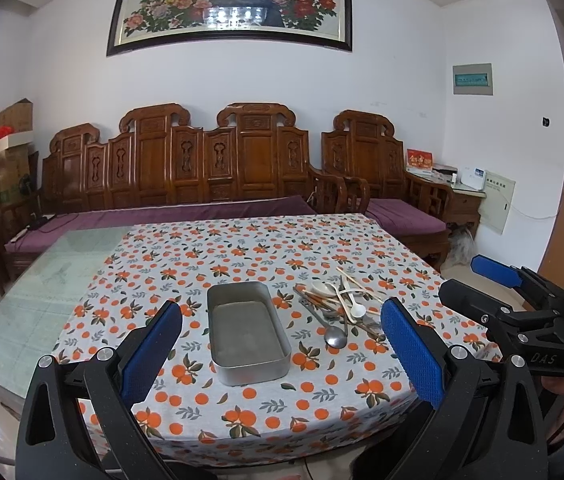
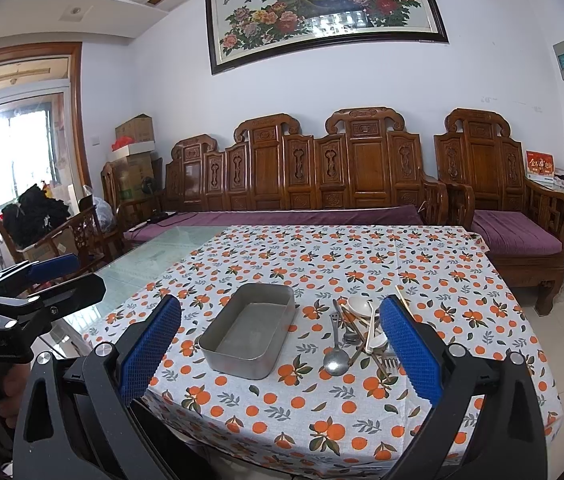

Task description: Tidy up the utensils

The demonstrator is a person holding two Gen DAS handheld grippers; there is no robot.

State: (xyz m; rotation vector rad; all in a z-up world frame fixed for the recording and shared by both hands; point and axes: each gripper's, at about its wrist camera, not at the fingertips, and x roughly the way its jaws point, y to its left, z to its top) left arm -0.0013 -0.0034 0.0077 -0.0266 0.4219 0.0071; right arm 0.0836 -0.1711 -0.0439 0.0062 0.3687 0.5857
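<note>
Sitting on the orange-print tablecloth (image 1: pixel 241 248) — a rectangular grey metal tin (image 1: pixel 246 330), empty, just beside a tangled heap of steel spoons, white spoons and chopsticks (image 1: pixel 340 306). Both spread wide, gripping nothing — left gripper (image 1: pixel 282 354) and right gripper (image 2: pixel 279 350).

A tablecloth (image 1: pixel 241 248) printed with oranges and leaves is covering most of a glass-topped table (image 1: pixel 41 292), leaving its left part bare. A carved wooden sofa (image 2: pixel 302 176) with purple cushions is standing behind, against the white wall, with a matching armchair (image 2: pixel 494 196) beside it. A framed peacock-and-peony picture (image 1: pixel 229 0) is hanging above (ceiling lights are reflecting in its glass). Cardboard boxes (image 2: pixel 133 148) are sitting stacked in the corner.
</note>
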